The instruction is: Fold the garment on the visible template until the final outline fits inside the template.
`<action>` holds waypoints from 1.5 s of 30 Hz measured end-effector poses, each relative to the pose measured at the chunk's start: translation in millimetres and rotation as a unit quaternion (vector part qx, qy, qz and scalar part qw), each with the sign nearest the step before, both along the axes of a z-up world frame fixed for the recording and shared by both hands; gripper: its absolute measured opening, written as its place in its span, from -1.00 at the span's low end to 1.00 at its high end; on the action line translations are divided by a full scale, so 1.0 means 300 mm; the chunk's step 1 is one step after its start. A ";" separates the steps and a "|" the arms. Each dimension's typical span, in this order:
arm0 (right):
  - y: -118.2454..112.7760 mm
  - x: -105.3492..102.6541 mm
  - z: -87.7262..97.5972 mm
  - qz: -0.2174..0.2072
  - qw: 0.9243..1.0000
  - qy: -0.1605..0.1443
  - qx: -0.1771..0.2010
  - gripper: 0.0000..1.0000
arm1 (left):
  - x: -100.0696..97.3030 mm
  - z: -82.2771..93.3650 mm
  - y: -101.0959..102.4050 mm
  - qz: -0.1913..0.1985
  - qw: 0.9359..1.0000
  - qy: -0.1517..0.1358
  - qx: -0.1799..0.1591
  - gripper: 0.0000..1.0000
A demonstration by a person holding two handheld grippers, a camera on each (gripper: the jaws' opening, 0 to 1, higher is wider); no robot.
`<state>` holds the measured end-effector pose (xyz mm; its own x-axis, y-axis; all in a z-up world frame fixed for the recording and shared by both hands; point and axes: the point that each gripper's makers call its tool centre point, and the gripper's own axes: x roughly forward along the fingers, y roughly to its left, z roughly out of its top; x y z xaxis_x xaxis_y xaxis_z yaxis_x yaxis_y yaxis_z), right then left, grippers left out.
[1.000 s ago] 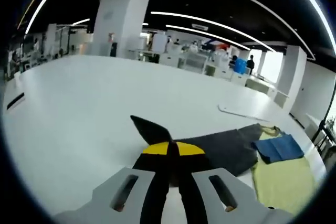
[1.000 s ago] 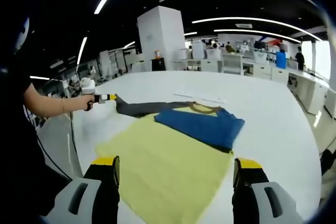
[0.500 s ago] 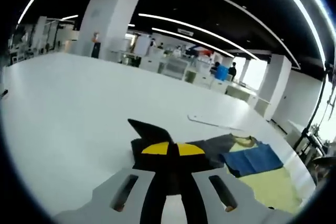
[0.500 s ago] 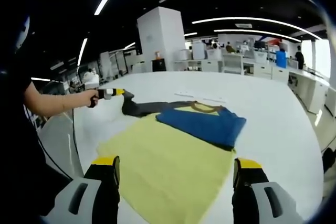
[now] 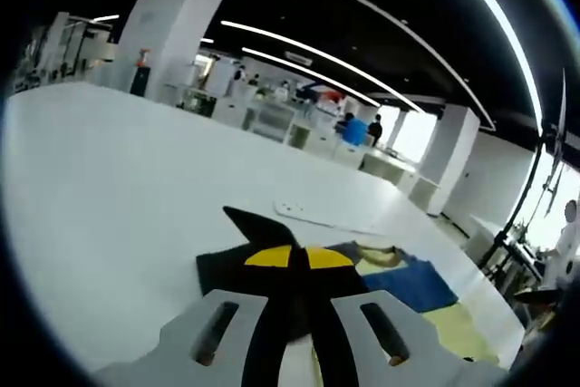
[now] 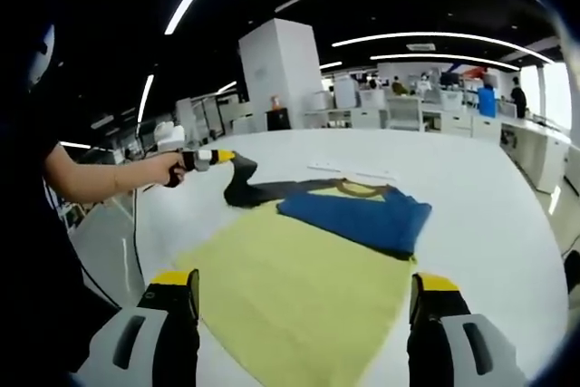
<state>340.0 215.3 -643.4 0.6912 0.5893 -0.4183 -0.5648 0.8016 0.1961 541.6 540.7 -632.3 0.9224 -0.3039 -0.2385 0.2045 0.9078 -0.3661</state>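
Right gripper view: the garment (image 6: 355, 215), blue body with a dark sleeve (image 6: 243, 189), is spread at the 12 o'clock edge of the yellow template (image 6: 299, 292) on the white table (image 6: 489, 224). The sleeve end is clamped and raised by the left gripper (image 6: 227, 157), carried on an outstretched forearm entering from 9 o'clock. The right gripper (image 6: 304, 292) is held low above the template, jaws spread and empty.

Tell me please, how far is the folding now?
Done: the blue sleeve lies folded over the yellow garment. In hand: the left gripper is shut on the dark sleeve, lifted above the white table. Left: laying it down and the further folds; right gripper open.
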 end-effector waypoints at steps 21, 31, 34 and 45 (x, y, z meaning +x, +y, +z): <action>0.001 -0.004 -0.063 0.000 1.000 0.018 0.001 0.94 | 0.062 0.073 -0.265 -0.056 0.997 -0.035 -0.026 -0.98; -0.037 -0.004 -0.076 -0.005 1.000 0.016 -0.002 0.92 | 0.082 0.076 -0.422 -0.101 0.994 -0.041 -0.010 -0.98; -0.046 -0.004 -0.080 -0.007 1.000 0.019 -0.003 0.91 | 0.086 0.069 -0.469 -0.117 0.992 -0.041 0.003 -0.98; -0.065 -0.004 -0.099 -0.011 1.000 0.025 -0.005 0.90 | 0.102 0.027 -0.606 -0.147 0.989 -0.030 0.012 -0.98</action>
